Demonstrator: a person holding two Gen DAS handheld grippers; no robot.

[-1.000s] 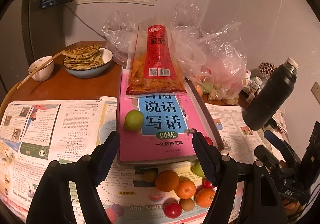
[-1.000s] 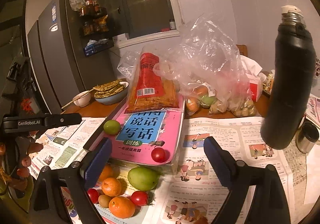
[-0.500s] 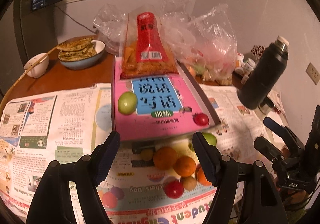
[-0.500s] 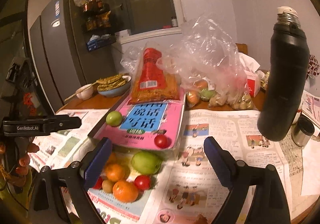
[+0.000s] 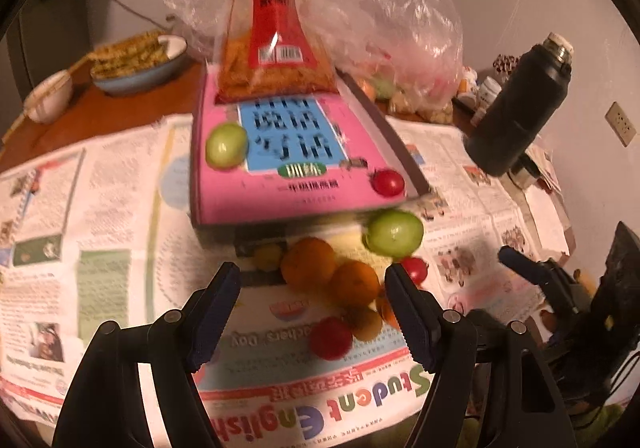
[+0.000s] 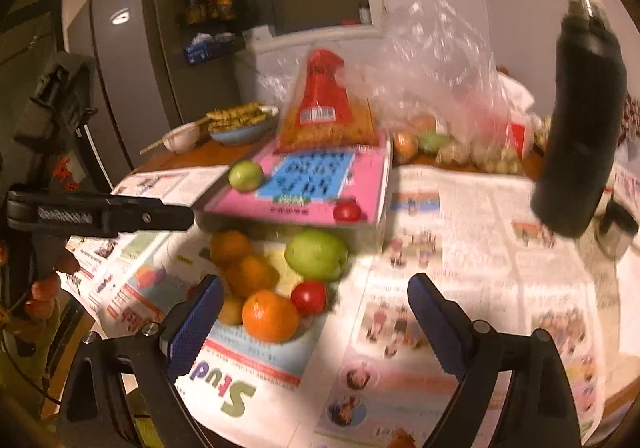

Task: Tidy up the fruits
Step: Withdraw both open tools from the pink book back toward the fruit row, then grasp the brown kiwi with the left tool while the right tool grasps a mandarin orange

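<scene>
A heap of fruit lies on newspaper in front of a pink book [image 5: 280, 152]: oranges [image 5: 308, 266] [image 6: 270, 314], a large green fruit [image 5: 394, 232] [image 6: 316, 254], small red fruits [image 5: 330, 338] [image 6: 309, 297] and a brownish one [image 5: 366, 324]. On the book rest a small green fruit [image 5: 225, 145] [image 6: 245, 175] and a red one [image 5: 387, 182] [image 6: 347, 211]. My left gripper [image 5: 314, 284] is open above the heap, nothing between its fingers. My right gripper [image 6: 314, 298] is open too, just short of the heap.
A red snack bag [image 5: 276, 48] leans on the book's far end. Clear plastic bags [image 5: 400, 32] with more produce sit behind. A black flask [image 5: 520, 104] [image 6: 580, 128] stands at the right. A bowl of flatbread [image 5: 138, 62] and a small white bowl [image 5: 50, 96] sit far left.
Both grippers have come down and tilted towards the table, so the fruit heap now sits higher and larger in each view. The jaws have kept their width. No fruit has moved.
</scene>
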